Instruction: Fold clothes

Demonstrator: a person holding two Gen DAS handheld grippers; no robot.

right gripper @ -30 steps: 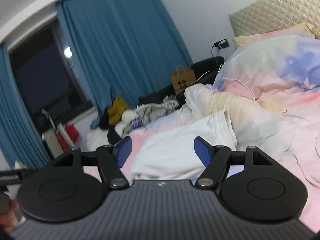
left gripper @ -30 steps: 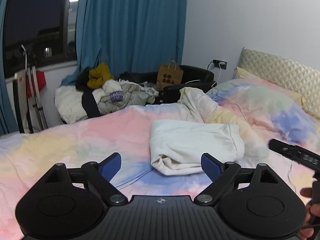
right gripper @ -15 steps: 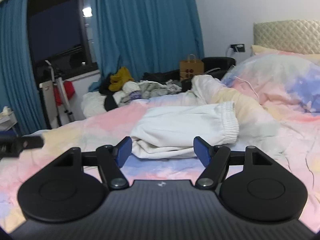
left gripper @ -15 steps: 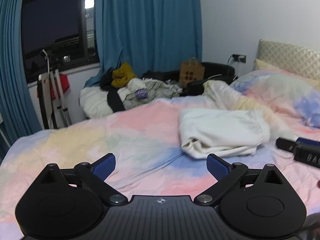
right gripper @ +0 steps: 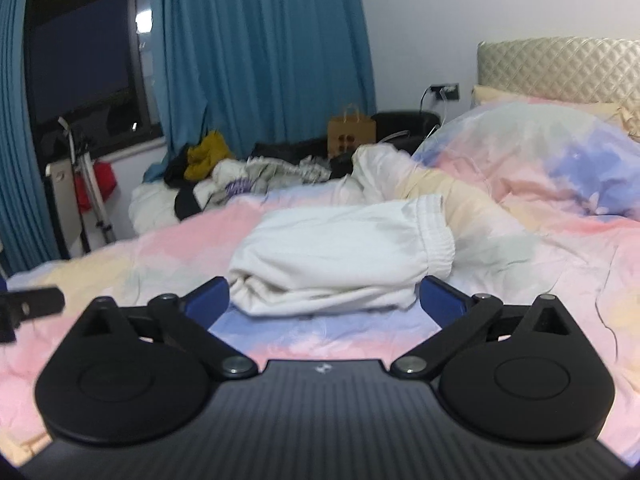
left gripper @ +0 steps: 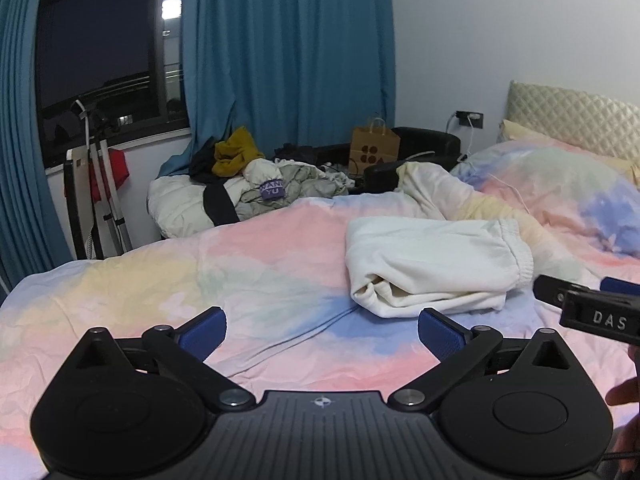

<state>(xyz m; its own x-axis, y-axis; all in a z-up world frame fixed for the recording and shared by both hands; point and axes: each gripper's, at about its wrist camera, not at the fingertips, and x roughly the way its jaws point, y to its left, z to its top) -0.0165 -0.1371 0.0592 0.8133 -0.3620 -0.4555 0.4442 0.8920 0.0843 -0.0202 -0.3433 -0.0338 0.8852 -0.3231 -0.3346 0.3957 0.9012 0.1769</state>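
Fingers of the left gripper (left gripper: 322, 330) are spread wide and hold nothing; the right gripper (right gripper: 325, 298) is likewise released. Folded white sweatpants (right gripper: 344, 256) lie on the pastel bedspread (left gripper: 200, 276), just beyond the right fingertips, ahead and rightward of the left ones.
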